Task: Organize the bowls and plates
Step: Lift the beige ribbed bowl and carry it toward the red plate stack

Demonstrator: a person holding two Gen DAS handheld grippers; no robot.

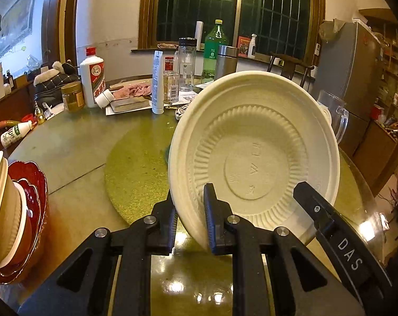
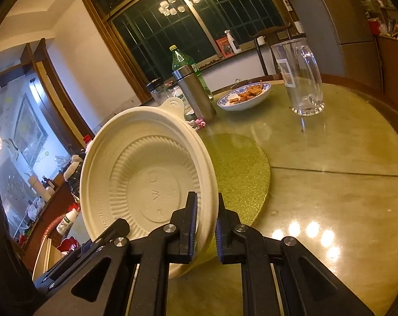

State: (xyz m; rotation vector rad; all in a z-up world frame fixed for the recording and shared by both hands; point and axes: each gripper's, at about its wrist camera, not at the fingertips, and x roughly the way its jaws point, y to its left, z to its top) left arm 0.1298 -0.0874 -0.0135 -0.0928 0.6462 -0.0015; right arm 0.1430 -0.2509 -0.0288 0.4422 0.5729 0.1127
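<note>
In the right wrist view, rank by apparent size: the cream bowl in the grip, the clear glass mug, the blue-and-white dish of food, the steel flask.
1. Cream ribbed disposable bowl, inflated by nearness to the camera.
2. Clear glass handled mug.
3. Brushed steel flask and blue-and-white patterned dish: too alike to rank.

Left wrist view close behind its hand-held gripper (image 1: 189, 218), facing down across the bench (image 1: 75, 158) toward the window (image 1: 233, 8), right wrist view likewise, tilted, both sharing the cream bowl (image 1: 254, 155), green bottle (image 1: 214, 50), steel flask (image 1: 226, 62).
</note>
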